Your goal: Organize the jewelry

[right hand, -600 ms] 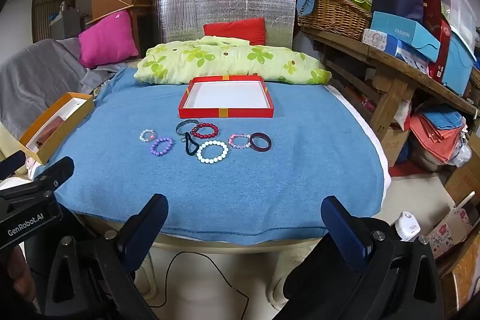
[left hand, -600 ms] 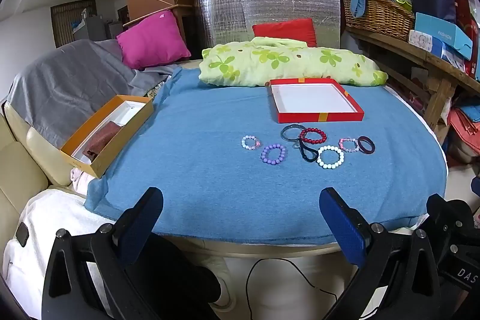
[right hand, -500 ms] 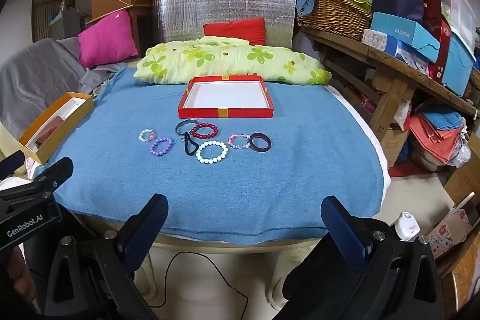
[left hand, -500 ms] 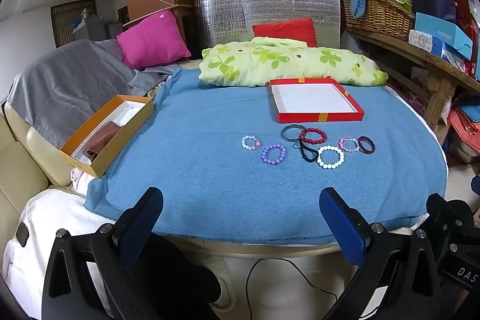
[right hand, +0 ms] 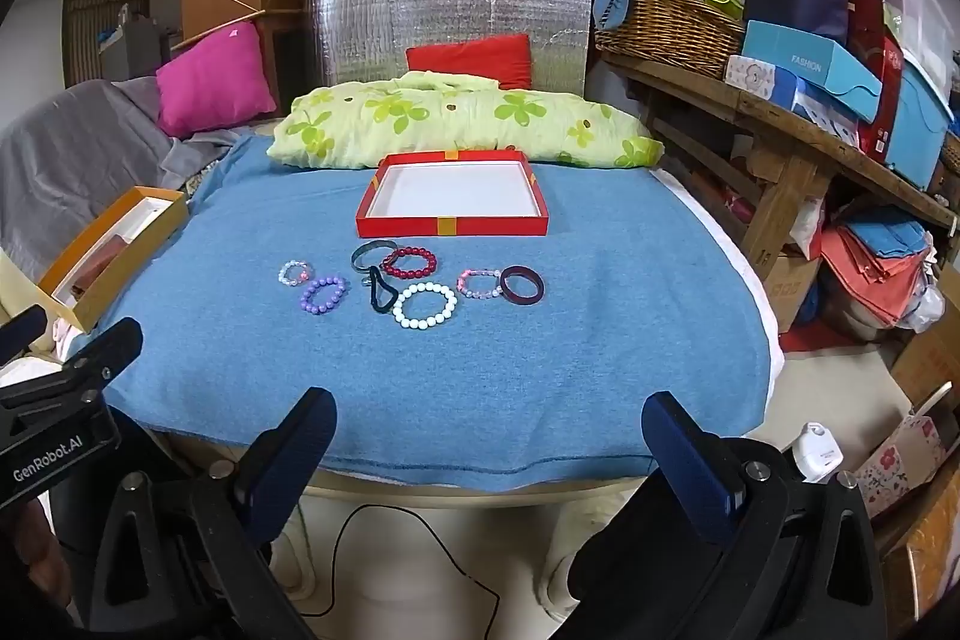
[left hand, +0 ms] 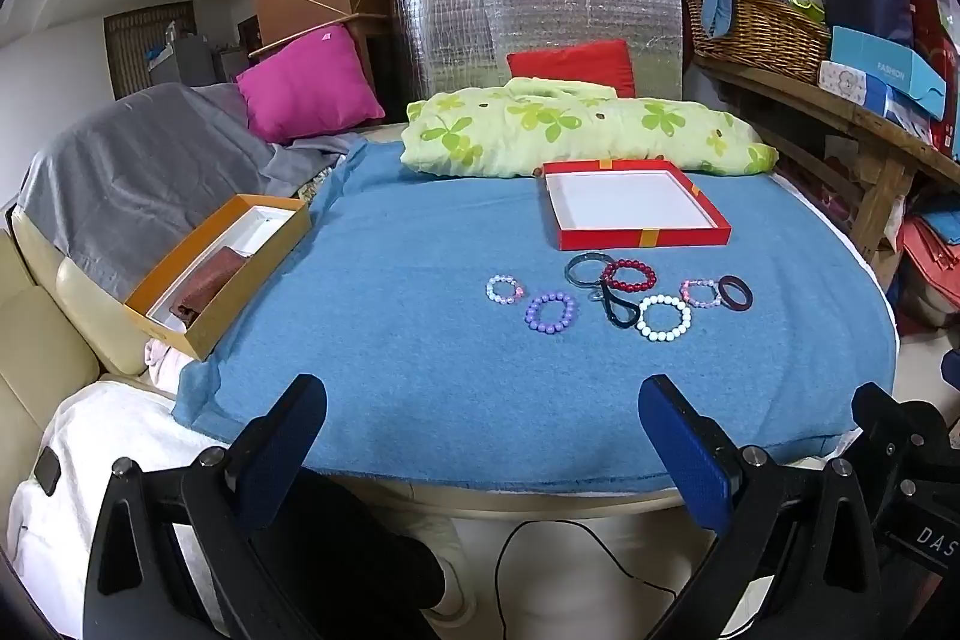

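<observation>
Your left gripper [left hand: 483, 421] hangs with its jaws spread wide and empty at the near edge of the blue cloth-covered round table [left hand: 420, 370]. Mid-table the beaded bracelets [left hand: 551, 313] and rings lie clustered just before the shallow red cardboard tray [left hand: 633, 211]. Your right gripper [right hand: 489, 439] is equally wide, holding nothing.

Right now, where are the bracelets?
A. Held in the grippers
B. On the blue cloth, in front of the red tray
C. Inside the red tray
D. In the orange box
B: the bracelets lie loose on the blue cloth, nearer the camera than the red tray, whose white inside is bare; the left gripper and right gripper are both open and hold nothing.
</observation>
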Tool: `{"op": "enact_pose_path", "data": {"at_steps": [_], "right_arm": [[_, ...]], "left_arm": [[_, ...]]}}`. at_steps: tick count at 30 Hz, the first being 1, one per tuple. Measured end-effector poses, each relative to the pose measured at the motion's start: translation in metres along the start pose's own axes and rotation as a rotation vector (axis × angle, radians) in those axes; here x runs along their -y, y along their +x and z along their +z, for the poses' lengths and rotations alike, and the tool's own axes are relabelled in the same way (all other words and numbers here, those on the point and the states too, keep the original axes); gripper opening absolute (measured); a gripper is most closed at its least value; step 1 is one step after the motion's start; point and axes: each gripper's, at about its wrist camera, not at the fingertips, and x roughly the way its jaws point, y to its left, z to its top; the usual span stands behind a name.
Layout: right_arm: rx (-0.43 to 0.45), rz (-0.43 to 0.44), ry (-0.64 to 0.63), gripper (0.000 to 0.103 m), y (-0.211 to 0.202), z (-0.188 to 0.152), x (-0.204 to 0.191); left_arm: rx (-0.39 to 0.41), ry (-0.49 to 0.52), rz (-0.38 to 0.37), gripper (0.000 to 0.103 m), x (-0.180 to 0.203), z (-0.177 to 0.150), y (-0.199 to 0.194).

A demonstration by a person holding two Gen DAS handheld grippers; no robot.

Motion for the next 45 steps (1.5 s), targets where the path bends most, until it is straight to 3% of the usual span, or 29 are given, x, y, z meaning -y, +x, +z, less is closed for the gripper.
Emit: {"op": "enact_pose_path", "data": {"at_steps": [45], "right_arm": [[-0.018, 0.039, 0.004, 0.103, 0.018, 0.008, -0.006]], "left_arm": [[0.011, 0.011, 0.02, 0.103, 0.003, -0.004, 0.005]]}}
